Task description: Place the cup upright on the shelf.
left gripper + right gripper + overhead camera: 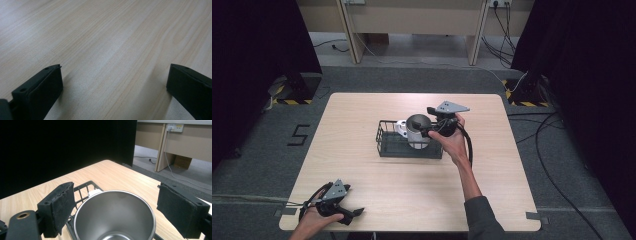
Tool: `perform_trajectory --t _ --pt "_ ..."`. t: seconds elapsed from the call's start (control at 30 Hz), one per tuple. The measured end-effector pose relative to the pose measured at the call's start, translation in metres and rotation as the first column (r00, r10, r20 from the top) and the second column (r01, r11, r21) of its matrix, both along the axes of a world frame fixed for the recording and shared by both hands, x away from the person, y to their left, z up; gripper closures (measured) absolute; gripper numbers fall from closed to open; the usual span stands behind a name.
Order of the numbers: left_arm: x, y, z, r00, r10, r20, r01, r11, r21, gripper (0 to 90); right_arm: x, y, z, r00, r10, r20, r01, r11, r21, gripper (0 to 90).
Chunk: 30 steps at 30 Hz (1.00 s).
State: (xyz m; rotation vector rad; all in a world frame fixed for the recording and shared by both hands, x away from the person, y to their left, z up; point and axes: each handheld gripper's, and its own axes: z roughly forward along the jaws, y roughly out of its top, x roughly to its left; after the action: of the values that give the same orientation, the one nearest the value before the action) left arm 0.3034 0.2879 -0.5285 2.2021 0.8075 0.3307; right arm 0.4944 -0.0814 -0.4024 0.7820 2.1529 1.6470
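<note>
A steel cup (417, 129) is standing upright inside a black wire basket (388, 141) near the middle of the wooden tabletop (362, 180), toward the basket's right end. Just behind it in the basket, a small white object (401, 127) is peeking out beside the cup; what it is cannot be told. The right hand-held gripper (426, 126) is sitting at the cup's right side, with the person's hand (451, 138) wrapped around its body and the grey three-cornered plate on top. In the right gripper view the cup (115, 217) is sitting open-mouthed between the two black jaws, its empty shiny inside facing up; the jaws are standing spread on either side of the rim, and visible gaps are separating the pads from the metal, so they are not pinching it. The left hand-held gripper (353, 213) is resting low at the near left corner of the tabletop, well apart from the basket. In the left gripper view its jaws are standing wide apart over bare wood grain (112, 50), with nothing between them.
</note>
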Motion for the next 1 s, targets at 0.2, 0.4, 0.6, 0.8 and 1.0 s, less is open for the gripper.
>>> perform_trajectory --t 0.2,0.4,0.6,0.8,1.0 --pt "0.000 0.000 0.000 1.0000 0.000 0.000 0.000 1.0000 -0.001 0.0 -0.007 -0.005 0.002 1.0000 0.001 0.004 -0.001 0.9996 0.027 14.8" --pt "0.000 0.000 0.000 1.0000 0.000 0.000 0.000 1.0000 -0.001 0.0 -0.014 -0.008 0.003 1.0000 0.003 0.006 -0.003 0.9993 0.037 14.8" --pt "0.000 0.000 0.000 1.0000 -0.001 0.000 0.001 1.0000 0.002 0.0 -0.020 -0.009 0.003 0.9999 0.007 0.012 -0.007 0.9991 0.042 14.8" --pt "0.000 0.000 0.000 1.0000 -0.001 0.001 0.001 1.0000 0.001 0.0 -0.037 -0.014 0.006 0.9992 0.005 0.040 -0.007 0.9987 0.051 14.9" --pt "0.000 0.000 0.000 1.0000 0.001 0.002 -0.001 1.0000 0.000 0.0 -0.056 -0.019 0.005 0.9986 -0.009 0.052 0.006 0.9988 0.049 14.9"
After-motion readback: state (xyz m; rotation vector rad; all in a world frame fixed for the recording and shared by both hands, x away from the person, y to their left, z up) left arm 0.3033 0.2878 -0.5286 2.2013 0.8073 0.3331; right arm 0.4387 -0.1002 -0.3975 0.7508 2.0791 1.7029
